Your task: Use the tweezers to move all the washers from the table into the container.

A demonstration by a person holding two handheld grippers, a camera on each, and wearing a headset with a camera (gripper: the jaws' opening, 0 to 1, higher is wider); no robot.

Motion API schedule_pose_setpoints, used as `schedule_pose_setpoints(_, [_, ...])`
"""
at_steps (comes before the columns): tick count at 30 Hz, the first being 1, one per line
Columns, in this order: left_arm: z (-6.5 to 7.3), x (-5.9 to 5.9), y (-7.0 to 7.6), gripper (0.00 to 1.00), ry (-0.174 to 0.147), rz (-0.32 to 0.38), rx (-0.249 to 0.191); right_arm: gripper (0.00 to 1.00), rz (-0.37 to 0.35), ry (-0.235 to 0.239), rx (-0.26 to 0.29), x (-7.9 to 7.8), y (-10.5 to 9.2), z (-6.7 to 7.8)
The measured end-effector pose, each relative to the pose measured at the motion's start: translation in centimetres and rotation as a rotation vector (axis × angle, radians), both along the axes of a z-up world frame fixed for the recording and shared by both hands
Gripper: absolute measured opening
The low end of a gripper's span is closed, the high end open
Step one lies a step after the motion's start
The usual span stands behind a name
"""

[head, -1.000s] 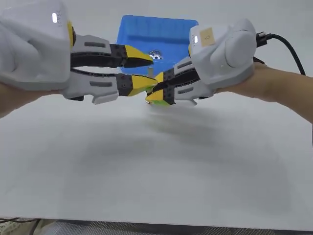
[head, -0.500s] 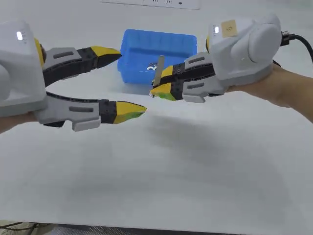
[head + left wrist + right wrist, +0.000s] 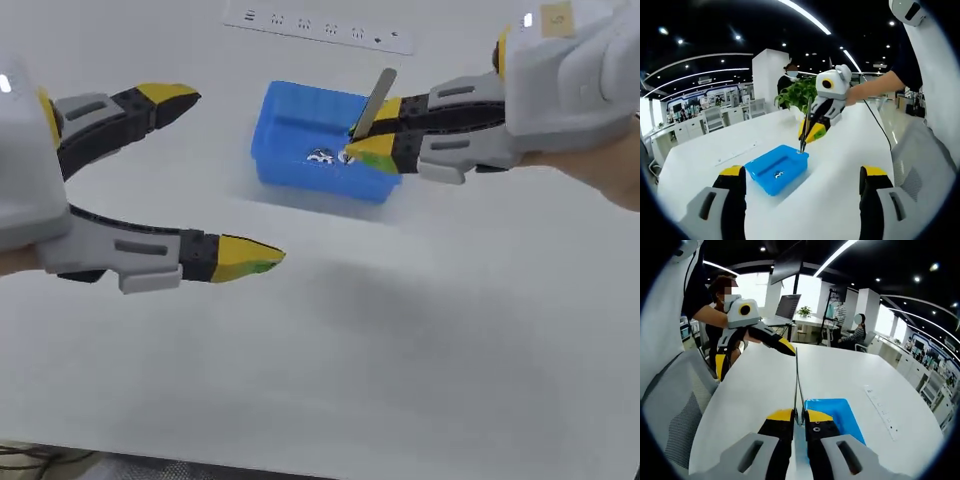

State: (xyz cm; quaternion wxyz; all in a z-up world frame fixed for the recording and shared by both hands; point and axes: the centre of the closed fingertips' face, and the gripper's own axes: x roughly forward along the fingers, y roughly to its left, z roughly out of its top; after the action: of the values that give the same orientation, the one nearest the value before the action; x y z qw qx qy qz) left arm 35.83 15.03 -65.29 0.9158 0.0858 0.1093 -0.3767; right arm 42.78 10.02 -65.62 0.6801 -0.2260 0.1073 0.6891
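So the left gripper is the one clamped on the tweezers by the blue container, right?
No, the right gripper is the one clamped on the tweezers by the blue container. The right gripper view shows them pinched between its shut jaws; the left gripper is open.

White table [image 3: 420, 360] — blue container [image 3: 300, 180] on it, power strip [image 3: 320, 27] at far edge.

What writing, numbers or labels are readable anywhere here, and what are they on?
Tan sticker on the right gripper: dark marks, too blurred to read.
White strip on the table: small dark marks, too small to read.
Nothing else bears readable text.
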Motion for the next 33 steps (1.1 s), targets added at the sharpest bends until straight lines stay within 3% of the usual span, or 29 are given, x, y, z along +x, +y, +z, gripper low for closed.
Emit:
schedule_pose_setpoints(6, [-0.7,0.0,1.3,1.0,0.009,0.046,-0.04,0.09,-0.038,-0.03,0.008,3.5,0.8,-0.7])
schedule_pose_setpoints(8, [-0.9,0.0,1.5,1.0,0.017,0.057,-0.087,0.09,-0.054,-0.028,0.008,4.6,1.2,-1.3])
schedule_pose_setpoints(17, [-2.6,-0.4,2.0,1.0,0.045,0.084,-0.084,0.09,-0.118,0.038,-0.04,7.8,2.1,-5.9])
schedule_pose_setpoints(20, [-2.3,-0.4,2.1,1.0,0.086,0.117,-0.194,0.09,-0.117,0.05,-0.047,8.0,2.5,-6.9])
schedule_pose_setpoints(23, [-2.9,-0.2,2.8,1.0,0.071,0.128,-0.147,0.09,-0.101,0.051,-0.078,7.5,2.9,-8.1])
schedule_pose_setpoints(30, [-3.5,-0.2,2.7,1.0,0.077,0.124,-0.116,0.09,-0.109,0.078,-0.095,8.1,3.0,-9.9])
schedule_pose_setpoints(33, [-4.1,-0.3,2.4,1.0,0.094,0.117,-0.095,0.09,-0.117,0.082,-0.106,8.4,2.9,-10.6])
